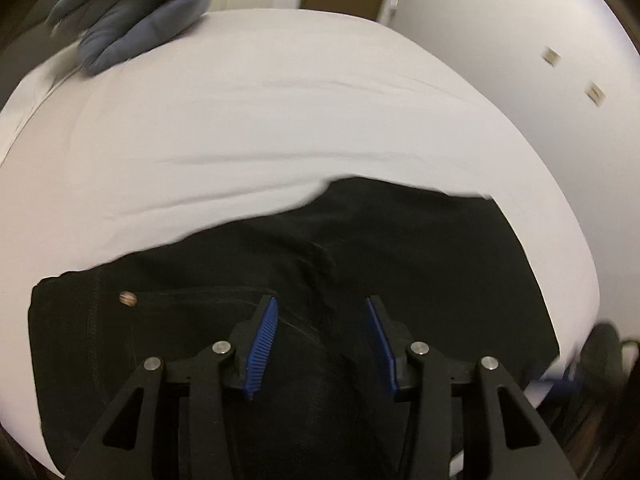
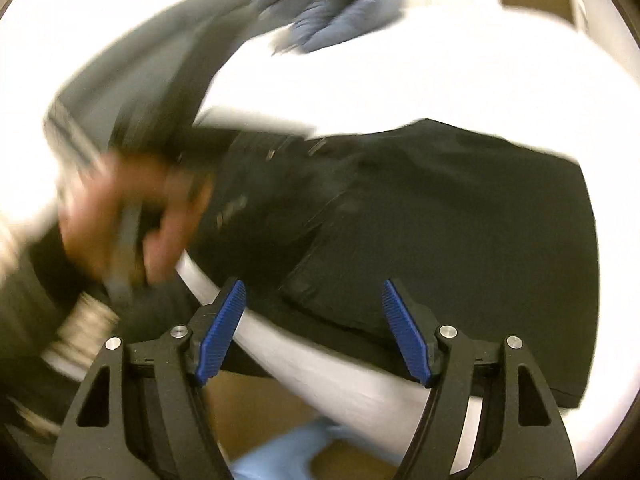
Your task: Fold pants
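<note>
Hovering with jaws apart and empty, the left gripper (image 1: 322, 312) and right gripper (image 2: 314, 300) sit above black pants (image 1: 320, 264) lying on the white table (image 1: 280, 120); each should pinch one hem edge squarely before lifting.

Bedroom: white-sheeted bed (image 1: 280, 120), plain wall (image 1: 500, 20), doorway.

I see matt black cloth pants (image 1: 400, 248) on a smooth white sheet (image 1: 280, 120). My left gripper (image 1: 322, 340) has ribbed blue pads (image 1: 262, 348).
</note>
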The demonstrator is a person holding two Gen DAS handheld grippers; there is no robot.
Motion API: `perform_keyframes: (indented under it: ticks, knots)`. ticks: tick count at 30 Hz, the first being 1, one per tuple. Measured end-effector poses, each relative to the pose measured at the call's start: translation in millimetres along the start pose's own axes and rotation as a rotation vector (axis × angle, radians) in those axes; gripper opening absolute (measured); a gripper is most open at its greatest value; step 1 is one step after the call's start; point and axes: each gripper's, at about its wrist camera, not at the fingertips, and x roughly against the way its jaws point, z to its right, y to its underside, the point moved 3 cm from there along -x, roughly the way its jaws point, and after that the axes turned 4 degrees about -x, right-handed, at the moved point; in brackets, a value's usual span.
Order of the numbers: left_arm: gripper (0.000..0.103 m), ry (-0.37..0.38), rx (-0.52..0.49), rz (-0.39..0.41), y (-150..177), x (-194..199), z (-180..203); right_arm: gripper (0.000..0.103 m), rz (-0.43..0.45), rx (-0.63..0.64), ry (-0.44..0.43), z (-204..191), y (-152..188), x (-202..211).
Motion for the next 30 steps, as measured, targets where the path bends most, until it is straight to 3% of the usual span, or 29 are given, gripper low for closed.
perform_keyframes:
  ticks: [2, 4, 6, 9, 13, 16, 18, 23, 30]
  knots:
    - [0.047, -0.002, -0.046, -0.003, 8, -5, 20, 0.047, 0.031, -0.136, -0.06, 41, -14, 20]
    - [0.047, 0.005, -0.066, -0.048, 19, -20, 35, 0.041, 0.049, -0.266, -0.136, 90, -37, 36]
    - [0.047, -0.009, -0.058, -0.083, 29, -34, 38, 0.038, 0.049, -0.312, -0.186, 124, -57, 38]
    - [0.049, -0.038, -0.06, -0.075, 37, -37, 38, 0.038, 0.008, -0.375, -0.26, 170, -88, 23]
    - [0.049, -0.042, -0.041, -0.095, 39, -39, 34, 0.038, -0.011, -0.47, -0.238, 221, -113, -10]
    - [0.051, -0.048, -0.038, -0.097, 39, -40, 32, 0.023, -0.067, -0.544, -0.245, 266, -109, -44]
    - [0.051, -0.051, -0.029, -0.092, 41, -39, 30, 0.023, -0.059, -0.536, -0.264, 263, -100, -50]
    - [0.051, -0.056, -0.031, -0.084, 42, -39, 29, 0.023, -0.143, -0.453, -0.29, 236, -48, -45]
    - [0.051, -0.062, -0.029, -0.08, 50, -43, 39, 0.023, -0.143, -0.443, -0.304, 201, 24, -1]
